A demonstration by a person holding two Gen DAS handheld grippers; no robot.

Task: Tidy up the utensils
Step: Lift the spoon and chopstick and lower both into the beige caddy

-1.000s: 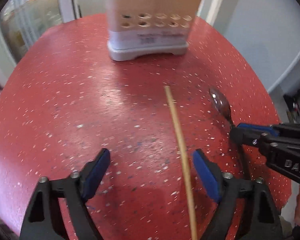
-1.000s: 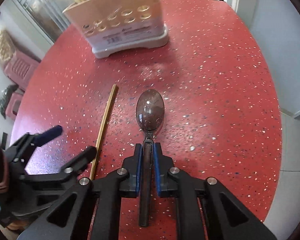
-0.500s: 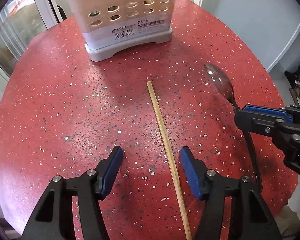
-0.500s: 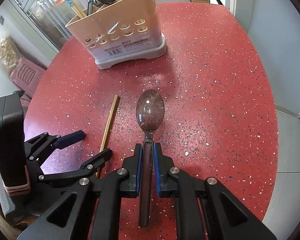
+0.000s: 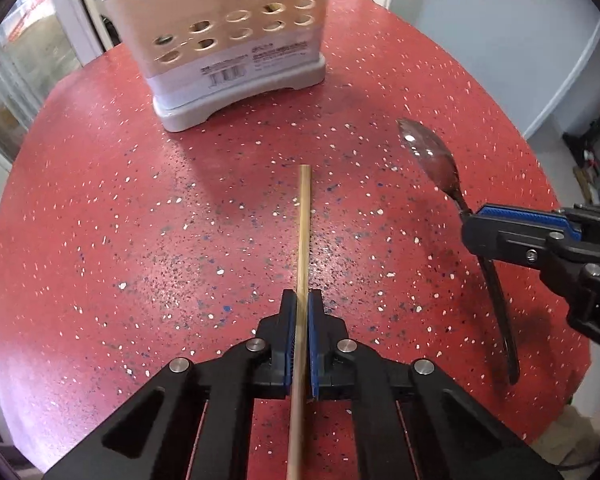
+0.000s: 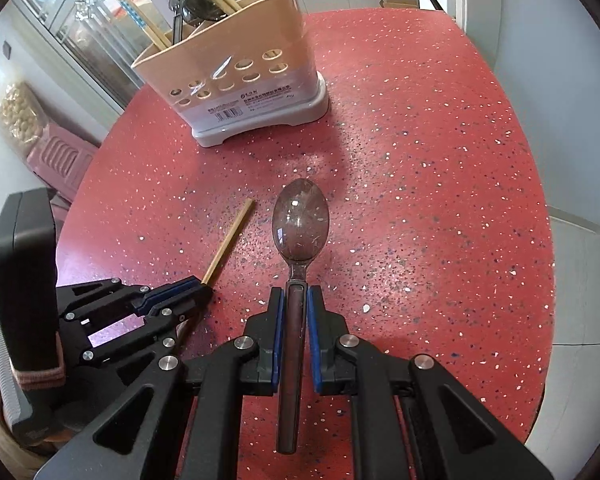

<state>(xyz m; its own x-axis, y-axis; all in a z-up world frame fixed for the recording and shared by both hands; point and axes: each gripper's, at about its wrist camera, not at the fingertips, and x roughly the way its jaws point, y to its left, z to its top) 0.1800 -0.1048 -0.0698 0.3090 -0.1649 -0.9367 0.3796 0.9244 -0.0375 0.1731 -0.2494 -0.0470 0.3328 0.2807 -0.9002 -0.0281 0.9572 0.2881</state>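
Note:
My left gripper [image 5: 301, 300] is shut on a wooden chopstick [image 5: 303, 236] that points forward toward the beige utensil holder [image 5: 236, 52]. My right gripper [image 6: 296, 296] is shut on the handle of a dark translucent spoon [image 6: 300, 220], bowl forward. The holder [image 6: 236, 80] stands at the far side of the red speckled table [image 6: 420, 200] and has chopsticks and a dark ladle standing in it. The left gripper [image 6: 192, 292] with the chopstick [image 6: 230, 240] shows left of the spoon. The right gripper [image 5: 476, 232] and spoon [image 5: 432, 156] show at the right in the left wrist view.
The round red table's [image 5: 100, 200] edge curves close on the right, with grey floor [image 6: 580, 272] beyond. A pink crate [image 6: 56, 156] and glass doors [image 6: 88, 28] lie off the table's left side.
My left gripper has closed on the chopstick, which lay between its open fingers before. Both grippers sit higher, with the spoon still held in the right one.

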